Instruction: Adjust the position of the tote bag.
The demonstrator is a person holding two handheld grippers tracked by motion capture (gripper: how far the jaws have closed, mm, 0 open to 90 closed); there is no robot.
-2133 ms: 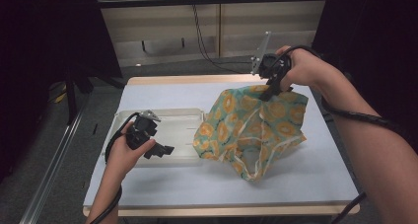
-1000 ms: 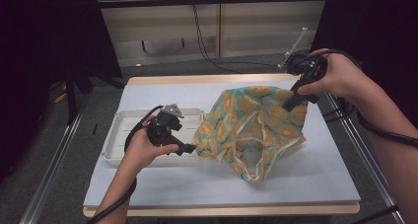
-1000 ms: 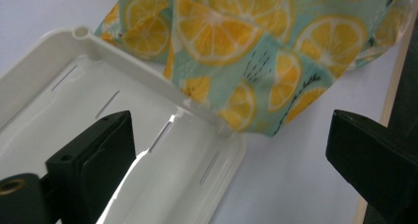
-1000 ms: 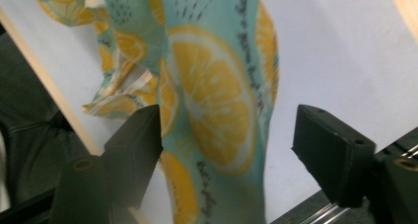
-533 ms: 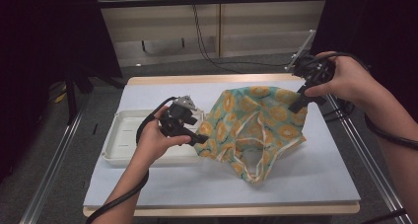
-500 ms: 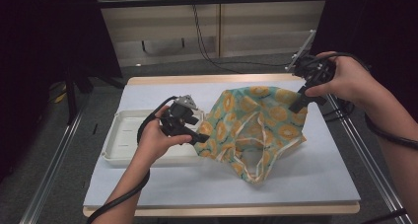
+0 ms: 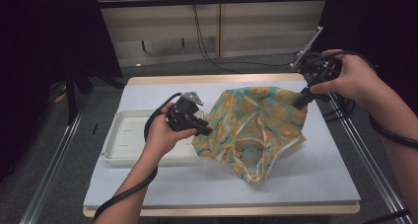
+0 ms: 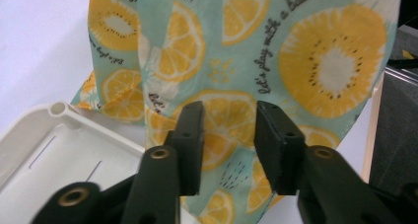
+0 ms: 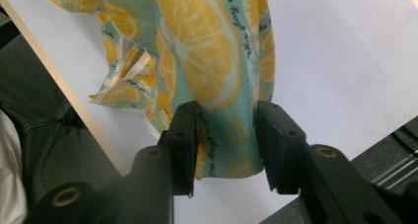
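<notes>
Left tongs [image 8: 226, 145]: black two-jaw, partly open, jaws just been closing; cloth lies between the pads [image 8: 190, 135] with a clear gap, not yet pinched. Seen from above as left tongs [image 7: 204, 129] at the cloth's near-left edge.

Right tongs [image 9: 226, 145]: same make, partly open, jaws likewise just been closing; a hanging corner of cloth sits between them, one pad [image 9: 185, 135] at its edge, the other apart. No firm hold can be told.

Item in hand: teal fabric bag with yellow citrus-slice print and cream trim [image 7: 256, 125], crumpled on the bench [image 7: 320, 179], spanning between both tongs; its handles trail toward the person.

Beside the left tongs, under the bag's edge: shallow white plastic tray [image 7: 125, 140].

Handling note: judged step is taking both edges. Close each pair fully on a single hem before lifting; keep the left pinch clear of the tray rim, and raise both together so the bag spreads.
</notes>
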